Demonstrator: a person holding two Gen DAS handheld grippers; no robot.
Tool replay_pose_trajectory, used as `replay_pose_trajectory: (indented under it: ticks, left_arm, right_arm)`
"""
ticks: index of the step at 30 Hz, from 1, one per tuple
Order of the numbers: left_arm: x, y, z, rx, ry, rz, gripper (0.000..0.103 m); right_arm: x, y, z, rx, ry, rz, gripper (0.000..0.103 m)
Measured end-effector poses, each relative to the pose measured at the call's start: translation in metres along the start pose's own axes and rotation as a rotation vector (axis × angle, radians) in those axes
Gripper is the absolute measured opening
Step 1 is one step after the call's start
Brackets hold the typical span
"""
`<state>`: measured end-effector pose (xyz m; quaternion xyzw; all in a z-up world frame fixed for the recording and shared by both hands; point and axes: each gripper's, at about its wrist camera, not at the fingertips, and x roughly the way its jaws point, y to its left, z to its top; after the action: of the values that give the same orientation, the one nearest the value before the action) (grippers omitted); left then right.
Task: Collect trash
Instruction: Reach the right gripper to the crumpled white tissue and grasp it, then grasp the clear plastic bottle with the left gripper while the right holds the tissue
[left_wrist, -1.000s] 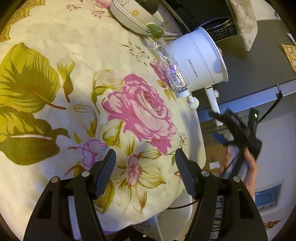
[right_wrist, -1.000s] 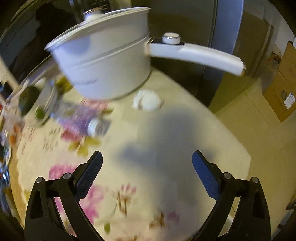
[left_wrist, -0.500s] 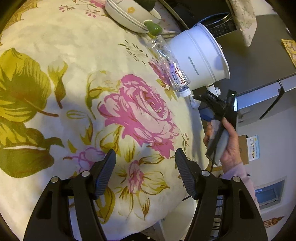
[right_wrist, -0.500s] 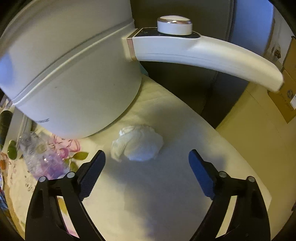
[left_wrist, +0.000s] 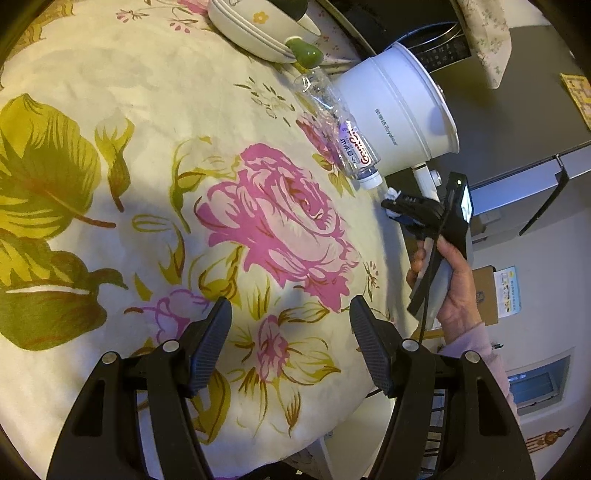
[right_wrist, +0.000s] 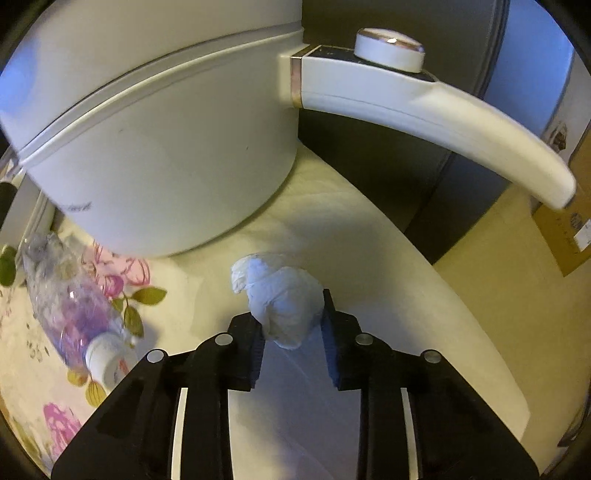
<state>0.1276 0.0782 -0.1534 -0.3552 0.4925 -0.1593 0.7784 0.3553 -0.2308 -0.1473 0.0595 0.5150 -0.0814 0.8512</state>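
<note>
Floral tablecloth (left_wrist: 110, 206) fills the scene: nearest, the left gripper (left_wrist: 290, 345) hangs wide and empty over the pink roses. Farther right, at the table's edge, the right gripper (right_wrist: 291, 334), held in the person's hand (left_wrist: 452, 291), has its jaws drawn in against both sides of a crumpled tissue wad (right_wrist: 282, 299), which lies on the cloth below the white pot's (right_wrist: 155, 147) long handle (right_wrist: 436, 114). Light and soft, the wad should squash rather than slip, and looks best pinched across its middle, as here. Just left of it lies a crushed plastic bottle (right_wrist: 74, 310), likely next; thin and springy, it looks easiest to grip at its stiff capped neck. Beyond, stacked bowls (left_wrist: 255, 31) sit at the far edge.
</note>
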Motion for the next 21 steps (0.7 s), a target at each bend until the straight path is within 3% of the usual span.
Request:
replay_pose_trajectory:
  ticks: [4,10,15,21]
  left_arm:
    - [-0.009,-0.002,0.002,0.005,-0.024,-0.009,0.065]
    - [-0.012,-0.008,0.004,0.020,-0.038,0.008,0.065]
    - [-0.001,-0.020,0.026,0.019,-0.060,0.017,0.066]
    - [0.024,-0.030,0.083,-0.148,-0.082,-0.002,0.073]
  right_arm:
    - [-0.026,0.004,-0.025,-0.020,-0.014,0.006,0.025]
    - [-0.076,0.016,-0.091,-0.100,-0.009,0.030,0.026]
    - [-0.127,0.017,-0.151,-0.119,0.015,0.118,0.026]
    - [-0.165,0.013,-0.193,-0.074,-0.001,0.211,0.026]
